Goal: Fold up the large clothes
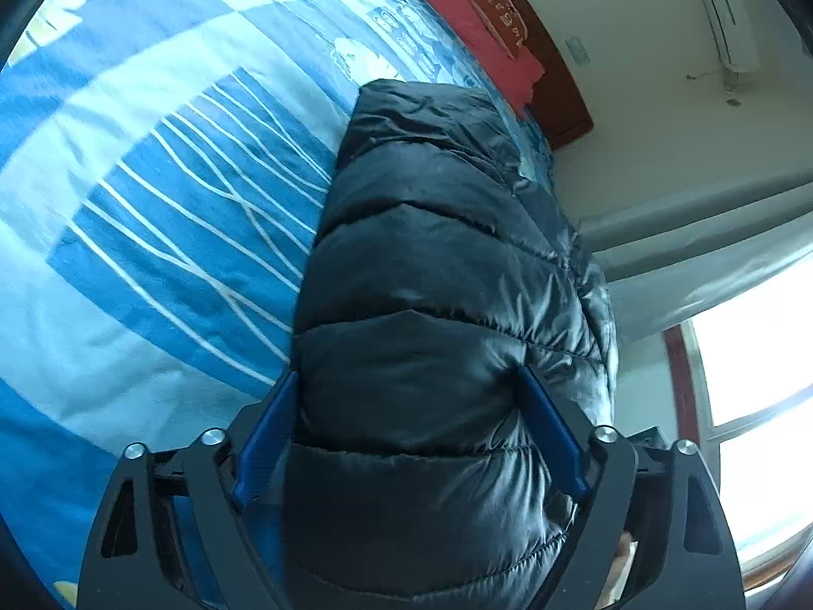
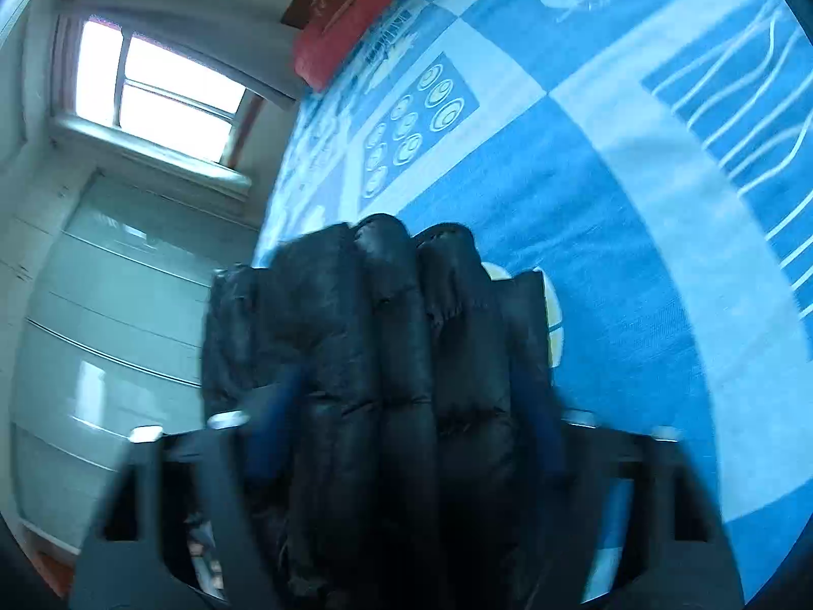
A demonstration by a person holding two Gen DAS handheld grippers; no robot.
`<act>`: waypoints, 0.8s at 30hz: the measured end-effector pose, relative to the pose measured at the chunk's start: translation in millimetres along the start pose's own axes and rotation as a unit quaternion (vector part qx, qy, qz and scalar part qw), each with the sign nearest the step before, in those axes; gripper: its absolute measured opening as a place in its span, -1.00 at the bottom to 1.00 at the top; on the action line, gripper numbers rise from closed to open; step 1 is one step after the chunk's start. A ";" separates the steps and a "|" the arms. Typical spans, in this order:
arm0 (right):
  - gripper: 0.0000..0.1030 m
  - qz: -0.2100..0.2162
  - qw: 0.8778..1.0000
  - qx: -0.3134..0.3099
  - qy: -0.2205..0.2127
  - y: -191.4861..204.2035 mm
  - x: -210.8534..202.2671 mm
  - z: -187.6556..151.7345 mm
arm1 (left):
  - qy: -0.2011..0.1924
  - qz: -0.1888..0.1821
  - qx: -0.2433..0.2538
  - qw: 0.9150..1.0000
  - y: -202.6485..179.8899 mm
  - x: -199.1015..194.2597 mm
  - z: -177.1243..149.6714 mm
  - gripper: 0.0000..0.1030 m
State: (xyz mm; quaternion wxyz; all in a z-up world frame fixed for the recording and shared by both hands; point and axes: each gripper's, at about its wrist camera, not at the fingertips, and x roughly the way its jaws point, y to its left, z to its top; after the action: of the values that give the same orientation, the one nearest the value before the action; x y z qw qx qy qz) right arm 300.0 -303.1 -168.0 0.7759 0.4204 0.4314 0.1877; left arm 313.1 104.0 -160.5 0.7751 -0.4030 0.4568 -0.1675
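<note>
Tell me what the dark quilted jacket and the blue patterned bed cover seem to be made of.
The dark quilted puffer jacket looks like thin synthetic shell fabric, perhaps nylon, over soft filling: it has a glossy sheen, fine wrinkles and puffy stitched channels. The blue patterned bed cover looks like matte woven cloth, possibly cotton: it shows no shine and its white print lies flat. Neither fibre can be told for certain.

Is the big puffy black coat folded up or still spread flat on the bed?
Folded up. The black coat lies as one narrow, thick bundle on the blue bedspread, no sleeves sticking out.
</note>
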 end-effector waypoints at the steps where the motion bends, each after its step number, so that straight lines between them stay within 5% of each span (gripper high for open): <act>1: -0.31 0.004 1.000 -0.005 -0.002 0.3 -1.9 0.4 | 0.000 -0.001 0.000 1.000 -2.3 1.7 1.0 0.56; 8: -0.47 -0.002 0.998 -0.023 -0.060 6.3 -5.1 25.5 | -0.010 0.019 0.045 0.999 -34.9 24.1 24.2 0.35; 15: -0.39 0.015 0.999 0.024 -0.044 -26.0 18.8 42.7 | 0.000 0.079 0.078 0.994 -42.4 53.1 35.3 0.46; 24: -0.35 0.035 0.997 0.052 -0.040 -38.2 22.0 38.1 | 0.004 0.097 0.085 0.992 -47.9 68.5 37.0 0.52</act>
State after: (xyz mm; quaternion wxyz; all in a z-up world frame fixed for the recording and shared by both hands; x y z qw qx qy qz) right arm 341.0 -329.4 -199.9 0.7629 0.4816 0.3942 0.1749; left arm 385.5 48.8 -153.0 0.8174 -0.2892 0.4805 -0.1314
